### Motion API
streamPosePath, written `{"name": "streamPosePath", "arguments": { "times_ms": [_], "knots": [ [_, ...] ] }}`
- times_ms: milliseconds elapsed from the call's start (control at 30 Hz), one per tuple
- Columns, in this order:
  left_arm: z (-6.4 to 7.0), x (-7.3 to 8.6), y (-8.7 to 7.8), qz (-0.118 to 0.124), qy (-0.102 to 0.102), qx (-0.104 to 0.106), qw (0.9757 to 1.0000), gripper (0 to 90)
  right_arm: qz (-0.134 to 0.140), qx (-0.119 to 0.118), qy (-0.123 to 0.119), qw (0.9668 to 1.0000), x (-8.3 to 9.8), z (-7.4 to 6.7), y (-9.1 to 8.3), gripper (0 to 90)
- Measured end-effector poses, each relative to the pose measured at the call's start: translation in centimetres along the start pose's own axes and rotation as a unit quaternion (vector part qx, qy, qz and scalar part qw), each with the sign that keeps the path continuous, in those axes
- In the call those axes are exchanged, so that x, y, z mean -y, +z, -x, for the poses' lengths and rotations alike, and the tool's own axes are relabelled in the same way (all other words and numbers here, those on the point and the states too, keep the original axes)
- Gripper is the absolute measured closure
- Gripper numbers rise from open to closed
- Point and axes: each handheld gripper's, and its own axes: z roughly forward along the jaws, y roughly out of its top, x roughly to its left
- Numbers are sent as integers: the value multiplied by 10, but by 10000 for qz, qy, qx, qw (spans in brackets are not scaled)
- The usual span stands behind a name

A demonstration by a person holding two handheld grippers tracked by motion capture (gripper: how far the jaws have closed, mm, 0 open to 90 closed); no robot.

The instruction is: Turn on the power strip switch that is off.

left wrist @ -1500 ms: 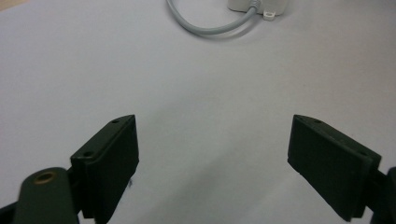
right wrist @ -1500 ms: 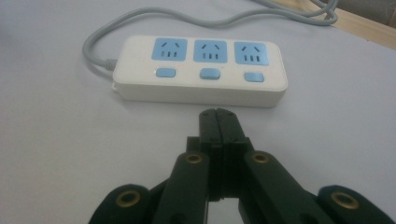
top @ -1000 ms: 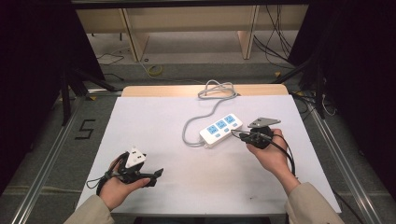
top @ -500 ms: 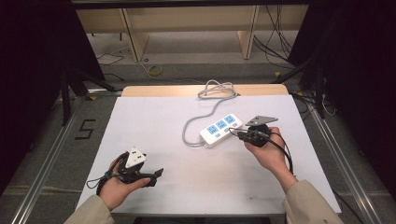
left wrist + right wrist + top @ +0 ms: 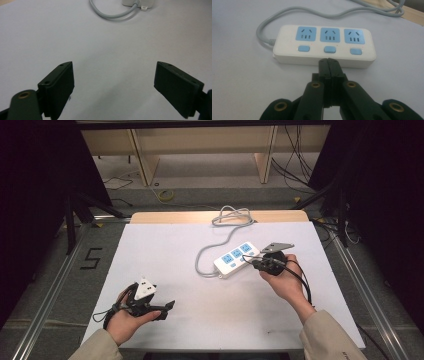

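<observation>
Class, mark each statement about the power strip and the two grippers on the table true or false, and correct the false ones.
1. The power strip has three blue sockets. True.
2. The right gripper has its jaws wide open. False: they are shut together, with nothing between them, the tips just in front of the strip's middle switch.
3. The left gripper has its jaws open over the bare white table. True.
4. The left gripper holds the grey cable. False: the cable lies on the table beyond its jaws.
5. Each socket has a blue switch below it. True.
</observation>
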Motion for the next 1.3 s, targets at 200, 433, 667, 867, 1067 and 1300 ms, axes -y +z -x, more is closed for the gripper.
{"name": "streamPosePath", "arguments": {
  "times_ms": [200,433,667,867,1067,1300],
  "knots": [
    [0,0,0,0,-1,1,10000,162,-19,-10,18,10000,-3,1,3,900],
    [0,0,0,-5,4,10,10000,161,-80,-32,55,9999,-5,3,8,900],
    [0,0,0,-8,11,18,10000,161,-98,-20,67,9999,-8,5,11,900],
    [0,0,0,-4,-2,13,10000,162,-122,-7,90,9999,-12,7,15,900],
    [0,0,0,-18,7,21,10000,161,-122,-18,112,9999,-17,8,18,900],
    [0,0,0,-16,4,24,10000,162,-162,-25,83,9998,-21,9,24,900]
  ]
}}
